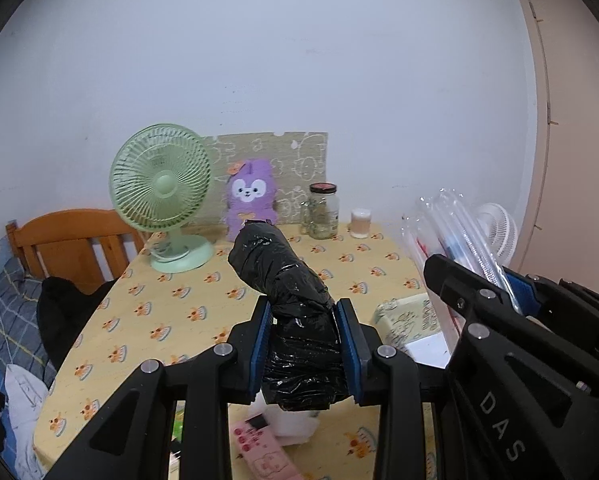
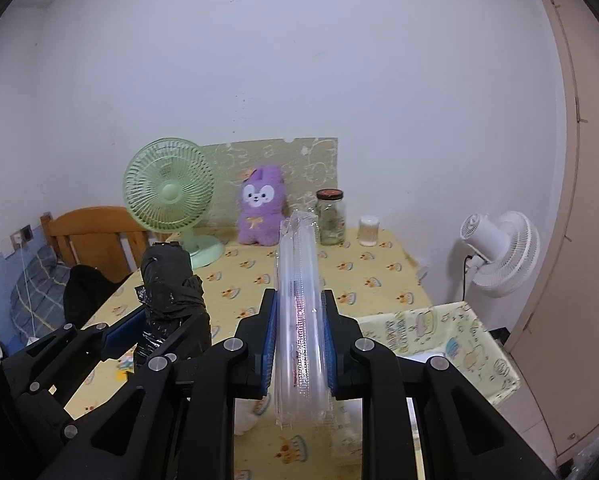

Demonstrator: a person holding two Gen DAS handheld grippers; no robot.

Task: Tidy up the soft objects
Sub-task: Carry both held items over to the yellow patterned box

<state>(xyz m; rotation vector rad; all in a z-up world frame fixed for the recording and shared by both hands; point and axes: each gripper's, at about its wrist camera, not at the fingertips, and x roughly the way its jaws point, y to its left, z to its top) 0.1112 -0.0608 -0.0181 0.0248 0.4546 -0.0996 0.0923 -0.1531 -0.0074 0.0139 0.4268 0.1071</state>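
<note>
The left hand-held gripper pinches a roll of black plastic bags above the surface, the roll jutting toward 12 o'clock. The right hand-held gripper clamps a clear sleeve of plastic cups edge-on. Both loads are slick and top-heavy (the roll is loosely wrapped), so a tilt could let either slide out. The fabric box sits at 3 o'clock; swinging there risks the two grippers colliding, or the sleeve's tip clipping the glass jar.
</note>
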